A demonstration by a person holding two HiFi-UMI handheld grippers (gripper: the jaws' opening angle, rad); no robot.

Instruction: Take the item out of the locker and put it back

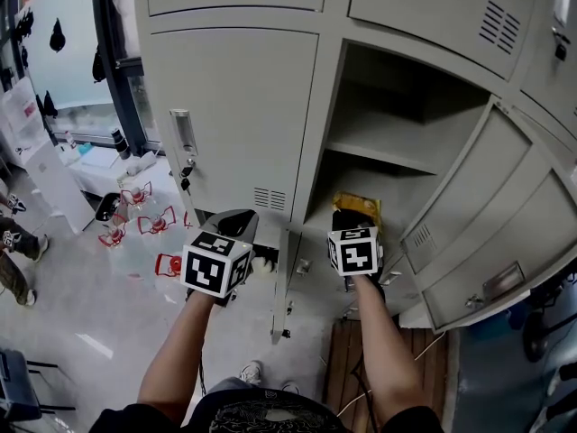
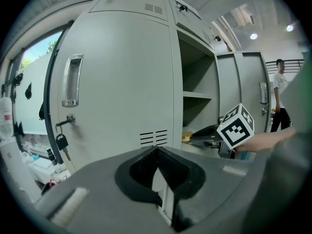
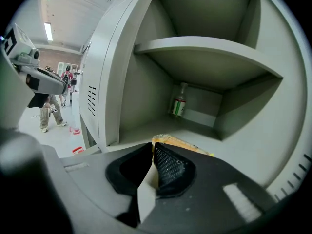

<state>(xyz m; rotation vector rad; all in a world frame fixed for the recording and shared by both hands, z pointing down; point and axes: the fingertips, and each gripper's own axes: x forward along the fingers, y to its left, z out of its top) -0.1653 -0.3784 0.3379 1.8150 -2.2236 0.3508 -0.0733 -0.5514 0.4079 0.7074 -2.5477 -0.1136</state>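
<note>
The open locker [image 1: 388,147] has one shelf. A flat yellow packet [image 1: 358,206] lies at the front of the locker's floor. My right gripper [image 1: 350,221] is at the locker's mouth, its jaws shut on the near edge of the yellow packet [image 3: 187,144]. In the right gripper view the right gripper [image 3: 152,147] points inward, and a small bottle [image 3: 179,101] with a green label stands upright in the back corner. My left gripper [image 1: 240,219] hangs before the closed neighbouring door. The left gripper [image 2: 157,152] is shut, with nothing in it.
The locker's door [image 1: 469,233] stands swung out to the right. The closed door on the left has a handle [image 1: 183,133] and a padlock [image 2: 62,143]. Red objects [image 1: 153,224] lie on the floor, a wooden pallet [image 1: 361,350] below. A person [image 2: 280,96] stands far right.
</note>
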